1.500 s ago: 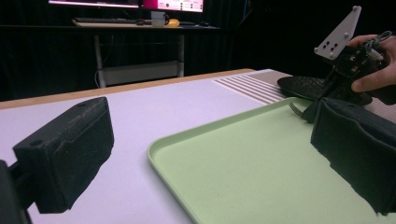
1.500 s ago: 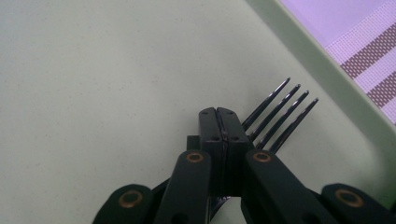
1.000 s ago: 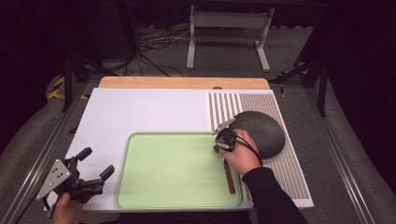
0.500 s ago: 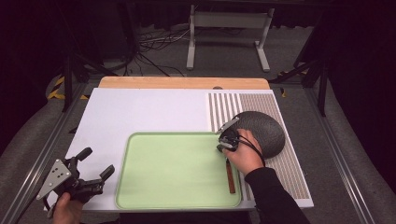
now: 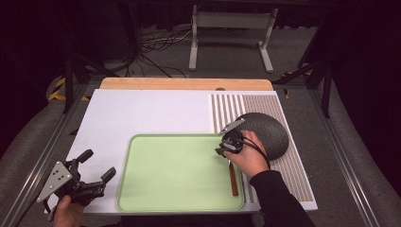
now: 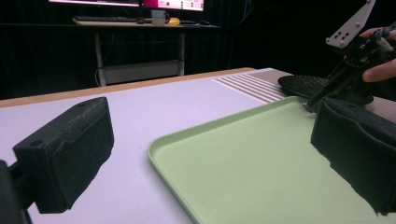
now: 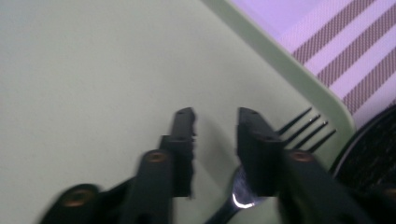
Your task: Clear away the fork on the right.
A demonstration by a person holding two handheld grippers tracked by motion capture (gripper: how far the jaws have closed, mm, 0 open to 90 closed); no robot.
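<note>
I see the fork [image 7: 261, 179] lying on the green tray [image 5: 179, 170] at its right edge, tines toward the dark plate [image 5: 267, 132]; my right gripper [image 7: 215, 126] and hand cover its middle, and in the high view I make out little beyond its brown handle. The right jaws have just been opening and stand partly apart over the fork's neck, not pressing on it. My left gripper [image 5: 97, 165] hovers at the worktop's [image 5: 142, 113] near-left corner, jaws wide, holding nothing. I find no legible writing. Most of the tray floor and the white mat lie free.
</note>
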